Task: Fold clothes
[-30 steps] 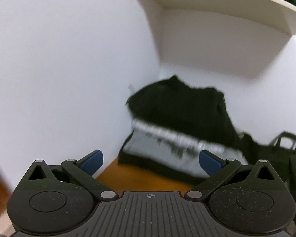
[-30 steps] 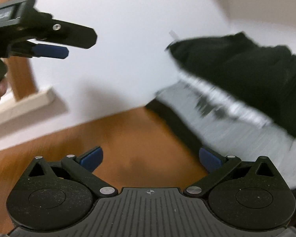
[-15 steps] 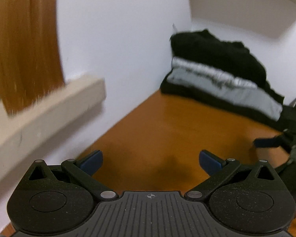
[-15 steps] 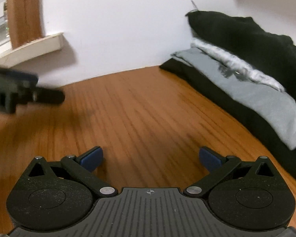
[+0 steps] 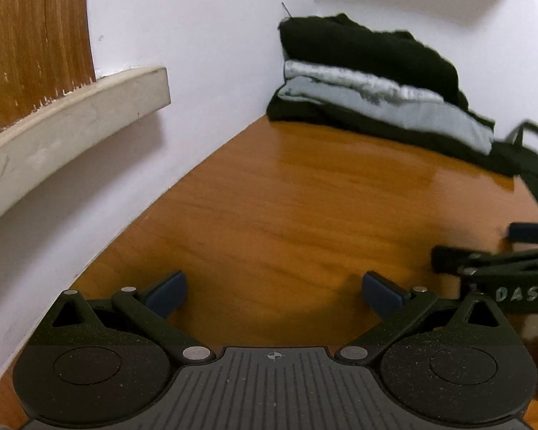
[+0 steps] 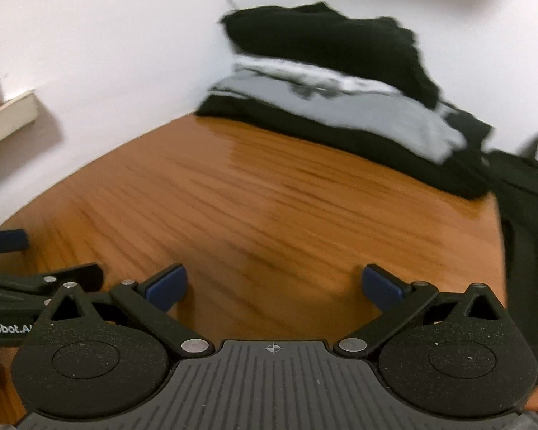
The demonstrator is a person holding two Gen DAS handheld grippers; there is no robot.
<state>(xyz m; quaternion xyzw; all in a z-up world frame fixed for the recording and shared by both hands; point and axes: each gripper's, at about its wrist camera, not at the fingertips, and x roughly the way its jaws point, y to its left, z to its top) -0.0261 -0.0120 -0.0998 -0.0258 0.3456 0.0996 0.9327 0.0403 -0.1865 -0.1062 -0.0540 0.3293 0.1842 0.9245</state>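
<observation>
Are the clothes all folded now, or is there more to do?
Done: a folded stack of clothes sits in the corner of the wooden table. In hand: nothing; the left gripper and right gripper are open. Possibly left: a dark item on the right.

Two claws are over the wooden worktop: the left claw and the right claw, each with two blue-padded fingers set wide apart. One stack of folded clothes lies far right, showing about four layers. One dark bag sits beside it.
</observation>
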